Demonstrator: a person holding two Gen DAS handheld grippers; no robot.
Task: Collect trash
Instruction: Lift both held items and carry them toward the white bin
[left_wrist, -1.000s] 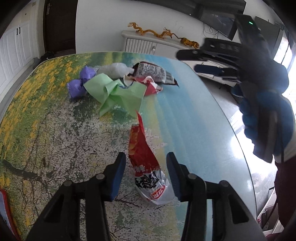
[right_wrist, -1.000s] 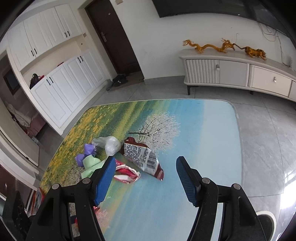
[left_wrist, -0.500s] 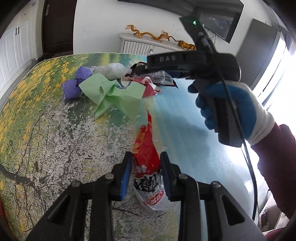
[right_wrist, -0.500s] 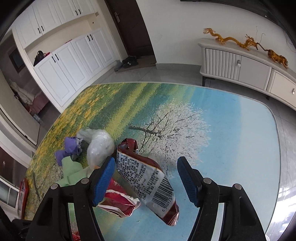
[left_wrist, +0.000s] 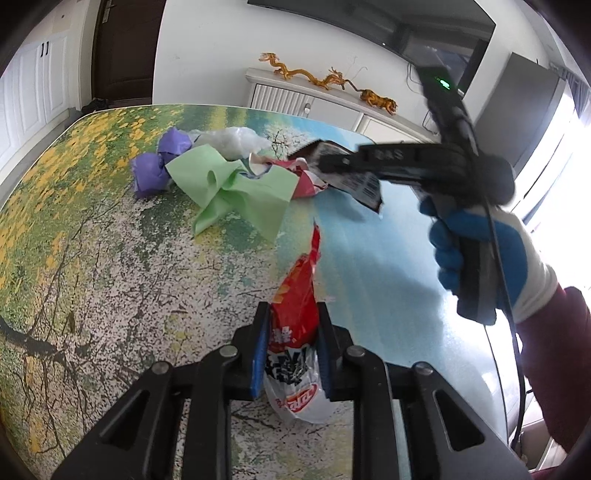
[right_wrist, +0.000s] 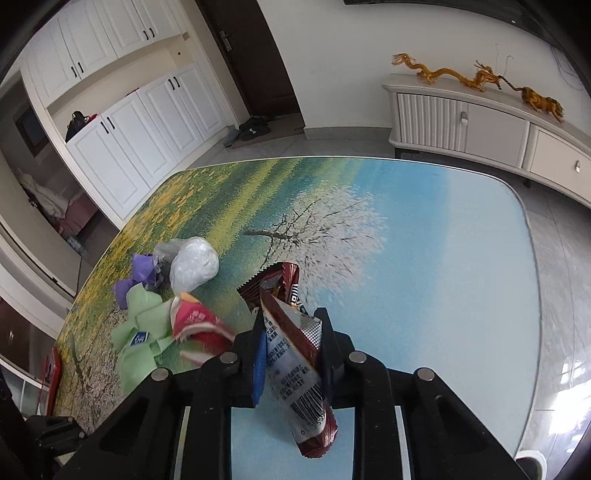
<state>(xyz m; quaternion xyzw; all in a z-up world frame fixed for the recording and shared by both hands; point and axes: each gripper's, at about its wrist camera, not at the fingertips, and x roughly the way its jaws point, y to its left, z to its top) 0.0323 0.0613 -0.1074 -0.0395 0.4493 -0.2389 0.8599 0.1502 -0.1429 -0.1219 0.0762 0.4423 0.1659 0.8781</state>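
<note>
The left gripper (left_wrist: 291, 339) pinches a red bag (left_wrist: 295, 314) low over the table (left_wrist: 92, 258); the right gripper (right_wrist: 291, 350) pinches a brown wrapper (right_wrist: 291, 354) beside the pile (right_wrist: 159, 295). Both foils are slick and crumpled, so either could probably slip free when lifted.

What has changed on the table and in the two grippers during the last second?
Both grippers closed. The left gripper shut on the red wrapper, which lay between its open fingers before. The right gripper moved toward the pile and shut on the brown wrapper. The green paper, purple paper, white bag and small red wrapper stayed in place on the table.
</note>
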